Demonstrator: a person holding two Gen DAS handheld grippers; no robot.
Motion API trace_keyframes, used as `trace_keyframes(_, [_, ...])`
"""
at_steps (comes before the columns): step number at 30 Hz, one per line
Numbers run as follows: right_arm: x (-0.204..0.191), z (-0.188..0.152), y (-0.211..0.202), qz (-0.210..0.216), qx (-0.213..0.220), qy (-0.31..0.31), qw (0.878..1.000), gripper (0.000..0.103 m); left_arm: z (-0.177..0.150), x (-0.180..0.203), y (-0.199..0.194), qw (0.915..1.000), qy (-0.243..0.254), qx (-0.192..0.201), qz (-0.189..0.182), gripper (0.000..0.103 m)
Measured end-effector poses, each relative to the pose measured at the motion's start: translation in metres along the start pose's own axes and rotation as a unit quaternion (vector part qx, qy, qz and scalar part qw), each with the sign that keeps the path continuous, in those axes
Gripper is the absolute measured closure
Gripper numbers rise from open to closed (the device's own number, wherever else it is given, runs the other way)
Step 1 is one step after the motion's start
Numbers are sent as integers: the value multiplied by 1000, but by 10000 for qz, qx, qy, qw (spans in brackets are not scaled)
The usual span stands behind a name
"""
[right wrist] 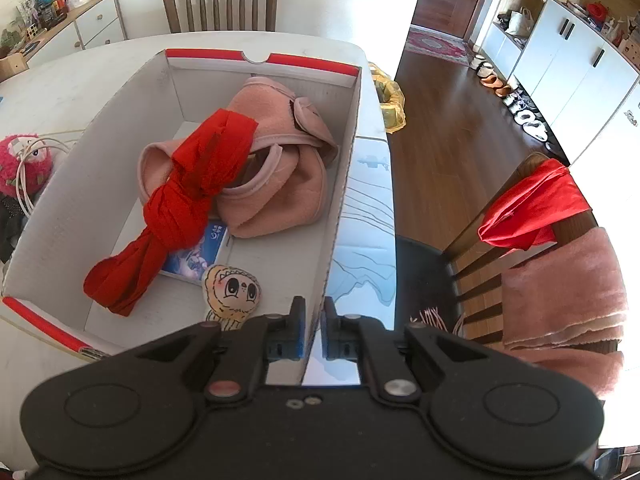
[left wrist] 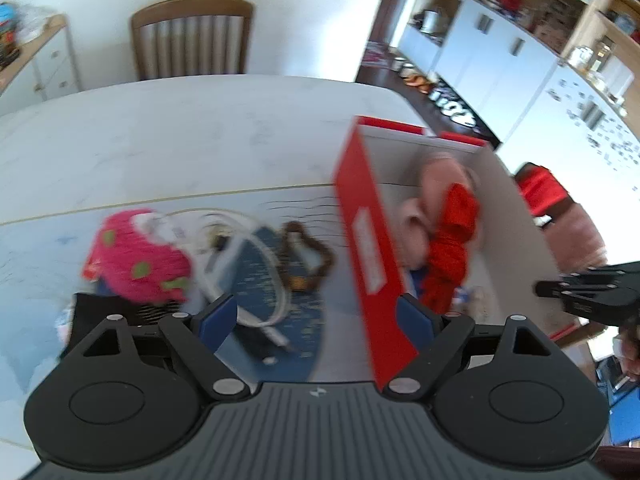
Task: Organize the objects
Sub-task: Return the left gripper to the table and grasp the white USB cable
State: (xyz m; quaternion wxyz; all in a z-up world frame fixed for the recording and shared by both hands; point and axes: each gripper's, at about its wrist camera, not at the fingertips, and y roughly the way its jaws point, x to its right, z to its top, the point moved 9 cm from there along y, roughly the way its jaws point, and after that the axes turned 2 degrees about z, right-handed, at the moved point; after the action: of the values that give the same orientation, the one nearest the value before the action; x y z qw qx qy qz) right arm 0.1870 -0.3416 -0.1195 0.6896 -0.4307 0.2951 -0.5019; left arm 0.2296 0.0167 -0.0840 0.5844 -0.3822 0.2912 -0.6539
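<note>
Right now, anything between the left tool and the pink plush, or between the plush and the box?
Nothing blocks the open left tool. A white cable lies against the pink plush, and the box's red wall stands in the way.

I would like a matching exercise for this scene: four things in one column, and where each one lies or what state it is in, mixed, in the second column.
Things:
1. red knotted cloth
2. pink strawberry plush
3. right gripper
4. left gripper

Places or states:
A. shut on the box wall
B. open, nothing between its fingers
C. inside the box, lying over the pink fleece garment
D. on the table, outside the box, next to a white cable

Pairs: 1-C, 2-D, 3-A, 4-B
</note>
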Motion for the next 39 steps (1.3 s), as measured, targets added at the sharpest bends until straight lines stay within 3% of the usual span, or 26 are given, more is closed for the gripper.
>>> trace_keyframes(4, [0, 0, 0, -21, -1, 5, 10000, 96, 2, -37, 1, 9987, -195, 59, 469, 3])
trace_keyframes(7, [-1, 0, 0, -42, -7, 2, 10000, 96, 8, -65, 4, 9960, -363, 128, 805, 3])
trace_keyframes(16, [-1, 0, 1, -74, -24, 32, 10000, 96, 14, -119, 34, 9897, -546, -2, 1320, 3])
trace_keyframes(28, [-2, 1, 4, -79, -40, 83, 9999, 96, -7, -78, 54, 9955, -198, -279, 884, 3])
trace_keyframes(36, [-3, 2, 5, -82, -46, 58, 9999, 96, -16, -63, 68, 9945, -389, -374, 898, 4])
trace_keyframes(39, [-3, 3, 5, -82, -46, 50, 9999, 96, -15, -56, 72, 9946, -412, -357, 880, 16])
